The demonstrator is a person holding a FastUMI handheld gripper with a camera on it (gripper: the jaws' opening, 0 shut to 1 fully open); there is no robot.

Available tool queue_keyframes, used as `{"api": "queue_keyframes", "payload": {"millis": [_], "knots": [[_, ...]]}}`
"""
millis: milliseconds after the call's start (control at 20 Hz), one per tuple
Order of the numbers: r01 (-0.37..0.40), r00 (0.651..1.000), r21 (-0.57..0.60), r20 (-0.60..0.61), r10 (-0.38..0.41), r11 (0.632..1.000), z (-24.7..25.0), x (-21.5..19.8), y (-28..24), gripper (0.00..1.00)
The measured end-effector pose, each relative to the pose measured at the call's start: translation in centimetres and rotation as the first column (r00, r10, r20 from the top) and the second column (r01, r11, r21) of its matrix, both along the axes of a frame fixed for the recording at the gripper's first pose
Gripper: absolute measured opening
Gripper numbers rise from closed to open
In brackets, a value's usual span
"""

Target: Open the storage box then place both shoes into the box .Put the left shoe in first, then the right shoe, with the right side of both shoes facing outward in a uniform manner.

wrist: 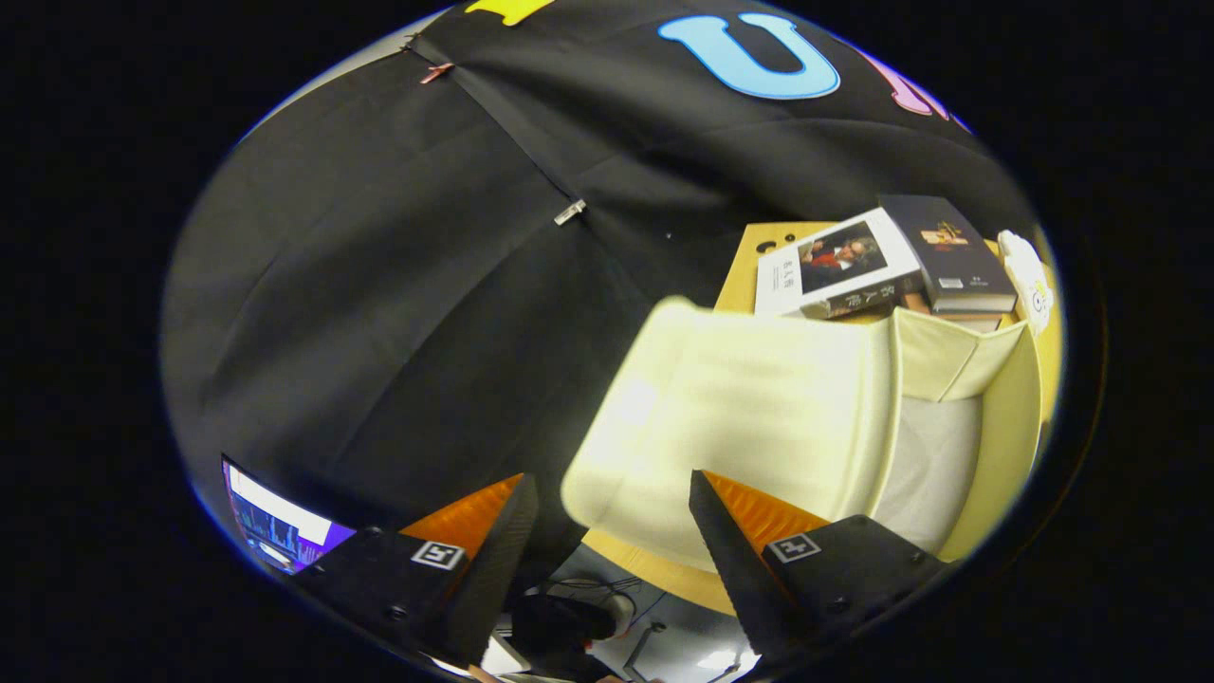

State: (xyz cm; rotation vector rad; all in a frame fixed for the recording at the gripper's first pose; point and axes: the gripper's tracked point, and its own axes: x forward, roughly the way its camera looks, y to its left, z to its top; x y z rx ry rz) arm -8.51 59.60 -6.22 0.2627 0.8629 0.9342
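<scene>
A pale cream storage box [948, 446] stands on a wooden table [749, 270], tilted in my view. Its lid [740, 417] is swung up and back, and the grey inside of the box [934, 474] shows behind it. My gripper [612, 531] is open. The lid's corner lies in the gap just ahead of my fingers, closer to the right finger [730, 541], with neither finger pressing on it. The left finger [498, 541] hangs off the table's edge over the dark booth wall.
Two books [887, 261] lie stacked on the table beyond the box, with a small white figure [1029, 275] beside them. A lit screen [275, 522] glows beside the left finger. Cables and floor [616, 607] show below the table edge.
</scene>
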Motion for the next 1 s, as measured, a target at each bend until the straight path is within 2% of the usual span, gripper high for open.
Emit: {"api": "queue_keyframes", "payload": {"millis": [100, 250, 550, 850, 1000], "knots": [[0.020, 0.993, -0.001, 0.116, -0.020, 1.000, 1.6, 1.3, -2.6, 0.98], [0.078, 0.961, -0.005, 0.266, -0.074, 0.997, 3.6, 3.7, -7.7, 0.98], [0.261, 0.881, 0.010, 0.406, -0.243, 0.965, 6.4, 9.2, -20.7, 0.98], [0.455, 0.768, -0.075, 0.537, -0.348, 0.887, 4.9, 13.2, -35.0, 0.98], [0.534, 0.744, -0.142, 0.548, -0.383, 0.833, 1.6, 13.7, -41.4, 0.98]]}}
